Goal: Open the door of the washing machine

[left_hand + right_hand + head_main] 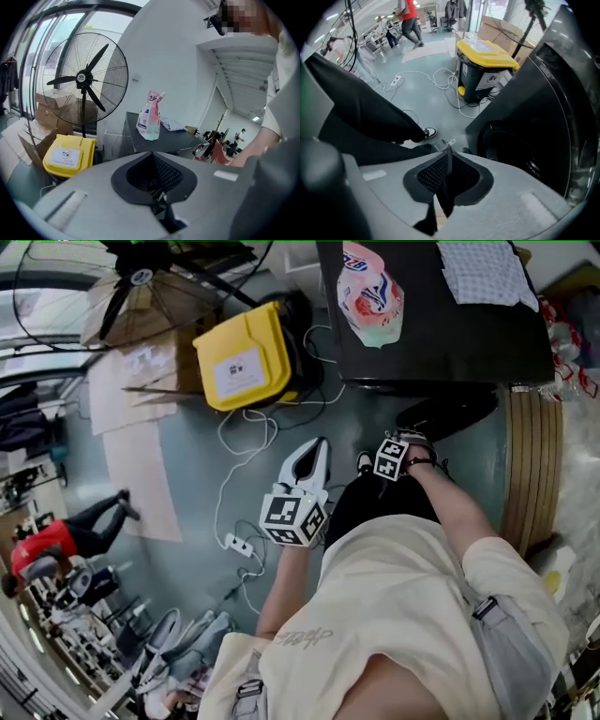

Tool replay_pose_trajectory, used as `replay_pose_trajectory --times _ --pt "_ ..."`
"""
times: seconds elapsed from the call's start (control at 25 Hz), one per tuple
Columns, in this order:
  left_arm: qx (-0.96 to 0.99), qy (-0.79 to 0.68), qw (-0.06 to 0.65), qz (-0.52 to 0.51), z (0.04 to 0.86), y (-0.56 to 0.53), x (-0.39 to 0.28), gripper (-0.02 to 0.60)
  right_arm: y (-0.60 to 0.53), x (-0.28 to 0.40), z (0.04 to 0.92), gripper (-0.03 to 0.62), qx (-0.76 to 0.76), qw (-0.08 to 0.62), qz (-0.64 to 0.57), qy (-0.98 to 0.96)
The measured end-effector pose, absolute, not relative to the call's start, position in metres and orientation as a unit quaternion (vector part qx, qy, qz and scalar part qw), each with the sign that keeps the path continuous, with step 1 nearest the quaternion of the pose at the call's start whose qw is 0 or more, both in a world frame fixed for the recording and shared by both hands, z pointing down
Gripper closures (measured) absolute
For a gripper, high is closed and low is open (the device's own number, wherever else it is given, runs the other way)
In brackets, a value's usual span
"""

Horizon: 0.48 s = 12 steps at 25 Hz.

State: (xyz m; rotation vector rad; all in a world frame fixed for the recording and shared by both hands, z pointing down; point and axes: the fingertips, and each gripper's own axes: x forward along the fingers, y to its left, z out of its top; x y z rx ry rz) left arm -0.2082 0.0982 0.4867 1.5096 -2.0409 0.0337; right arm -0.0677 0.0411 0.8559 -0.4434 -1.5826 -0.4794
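Beside one washing machine, the left tool and right tool are both closed.

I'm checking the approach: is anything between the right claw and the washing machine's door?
Nothing visible does. The right claw hangs close beside the washing machine's front, with only floor between them. The person's shoe, the yellow-lidded bin and the cables lie off to the side.

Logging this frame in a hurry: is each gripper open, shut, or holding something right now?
Left gripper: closed, nothing between its jaws.
Right gripper: closed, nothing between its jaws.
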Motion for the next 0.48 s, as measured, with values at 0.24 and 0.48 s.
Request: replay_pose_trajectory --times 0.24,0.48 --pt "0.615 -0.727 0.304 0.027 0.5 0.104 -0.208 0.563 0.027 -0.055 0.854 0.592 -0.089 0.66 -0.143 -0.732" --pt "0.672 -0.676 0.301 0.041 0.507 0.101 -0.193 0.563 0.009 -0.013 0.851 0.592 0.019 0.678 -0.068 -0.732"
